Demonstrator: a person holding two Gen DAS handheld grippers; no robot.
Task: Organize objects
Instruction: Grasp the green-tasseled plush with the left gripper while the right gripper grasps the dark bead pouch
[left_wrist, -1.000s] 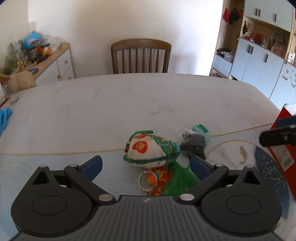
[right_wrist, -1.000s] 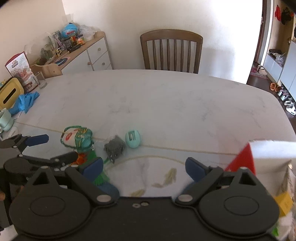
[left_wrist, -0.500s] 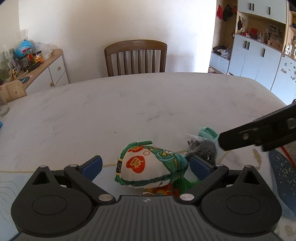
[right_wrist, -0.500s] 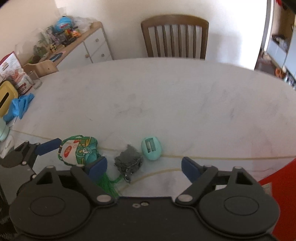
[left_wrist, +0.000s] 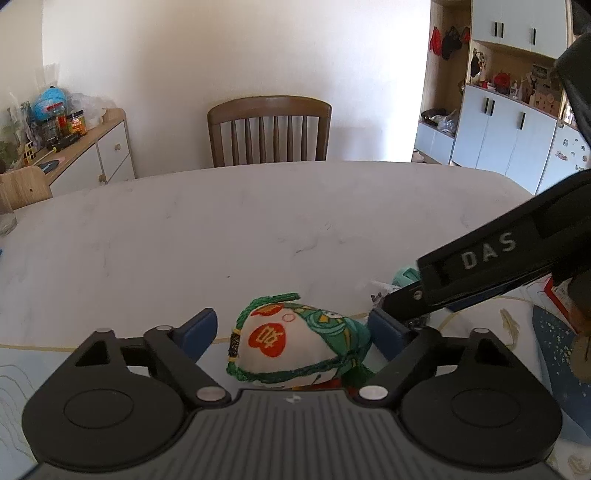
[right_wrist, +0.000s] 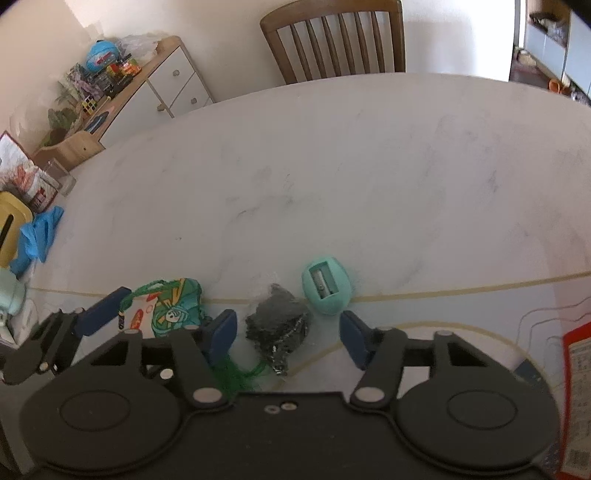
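A white and green embroidered pouch (left_wrist: 295, 341) with a red emblem and a green tassel lies on the marble table (left_wrist: 258, 221). My left gripper (left_wrist: 291, 334) is open with the pouch between its fingers. In the right wrist view the pouch (right_wrist: 166, 306) lies at the left, a dark grey crumpled bundle in clear wrap (right_wrist: 279, 325) in the middle and a mint green pencil sharpener (right_wrist: 325, 284) just beyond. My right gripper (right_wrist: 288, 334) is open, its fingers either side of the dark bundle. The right gripper's arm (left_wrist: 498, 266) crosses the left wrist view and hides most of the bundle and sharpener.
A wooden chair (left_wrist: 267, 129) stands at the table's far side. A cluttered sideboard (right_wrist: 122, 92) is at the left. A blue cloth (right_wrist: 37, 236) and a yellow box (right_wrist: 9, 229) lie on the table's left edge. A red box (right_wrist: 576, 398) is at the right.
Both grippers have moved forward and down. The pouch now sits between the left fingers and the dark bundle between the right fingers. The right arm has swung further into the left view.
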